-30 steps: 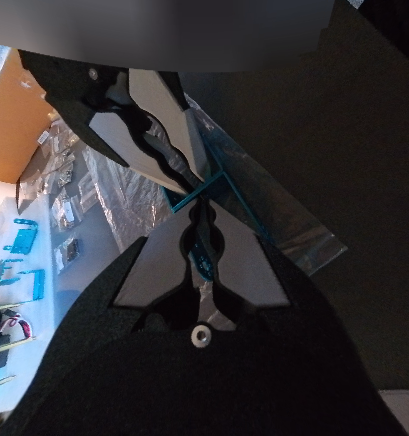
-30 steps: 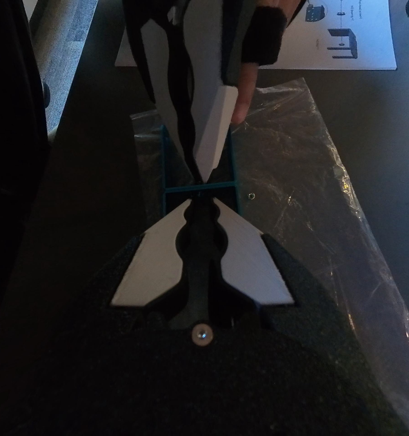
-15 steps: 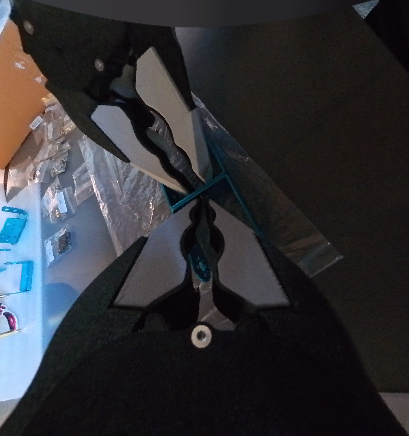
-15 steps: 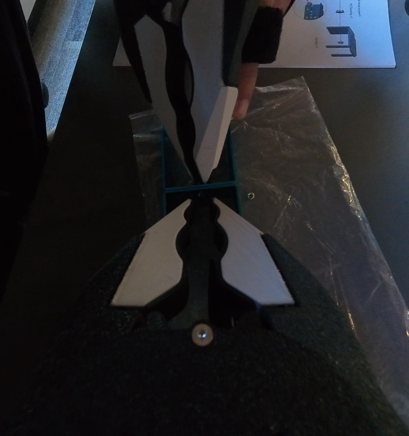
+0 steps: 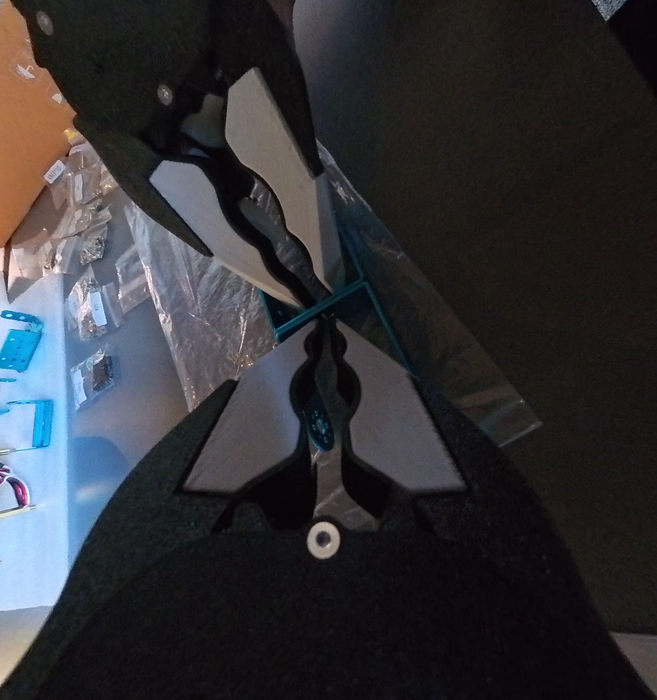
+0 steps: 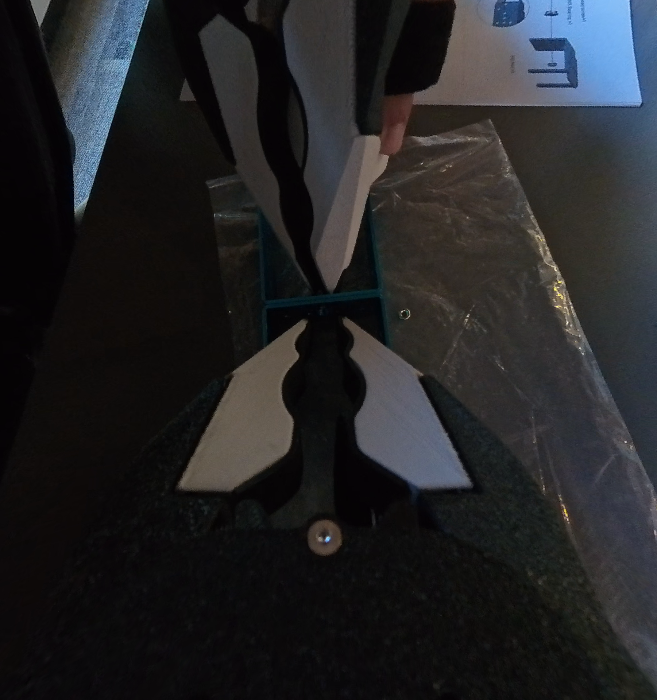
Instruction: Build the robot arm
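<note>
both my left gripper (image 5: 325, 318) and right gripper (image 6: 323, 314) were clamped on the thin teal bracket (image 6: 321, 301), which looked stiff, light and slippery, best pinched at its crossbar.

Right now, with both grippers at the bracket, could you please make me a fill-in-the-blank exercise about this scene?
1. The jaws of the left gripper and the right gripper are both ____.
2. The teal bracket lies on a clear ____ bag.
3. In the right wrist view, a small nut lies to the bracket's ____.
4. The cardboard box in the left wrist view is ____.

Missing words: shut, plastic, right, orange.
</note>
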Demonstrator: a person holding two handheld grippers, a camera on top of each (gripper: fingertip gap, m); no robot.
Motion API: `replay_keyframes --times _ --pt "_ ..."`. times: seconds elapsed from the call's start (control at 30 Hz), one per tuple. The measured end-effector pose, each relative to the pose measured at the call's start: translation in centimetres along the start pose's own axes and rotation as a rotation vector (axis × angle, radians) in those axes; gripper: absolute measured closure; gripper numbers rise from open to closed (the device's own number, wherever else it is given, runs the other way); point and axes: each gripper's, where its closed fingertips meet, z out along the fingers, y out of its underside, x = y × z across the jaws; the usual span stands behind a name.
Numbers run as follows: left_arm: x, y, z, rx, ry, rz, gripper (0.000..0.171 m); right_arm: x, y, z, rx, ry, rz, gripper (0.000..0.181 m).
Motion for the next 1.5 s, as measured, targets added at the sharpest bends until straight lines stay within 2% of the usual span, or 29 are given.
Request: replay_keyframes --times 0.27,1.03,1.27,1.5 --pt "-0.3 0.5 0.2 -0.01 -0.052 -0.014 0.168 0.0 0.1 0.1 -0.007 0.002 -0.003 0.17" --pt "-0.6 0.4 -0.1 -0.006 -0.062 -0.079 0.171 0.0 0.0 -0.1 -0.001 0.003 0.002 0.168" --pt "-0.4 -0.5 -0.4 0.049 -0.054 -0.129 0.171 0.3 -0.4 -1.3 0.032 0.018 0.01 0.169" --pt "-0.5 -0.6 -0.2 0.05 -0.068 -0.138 0.171 0.1 -0.8 -1.0 0.042 0.011 0.004 0.168"
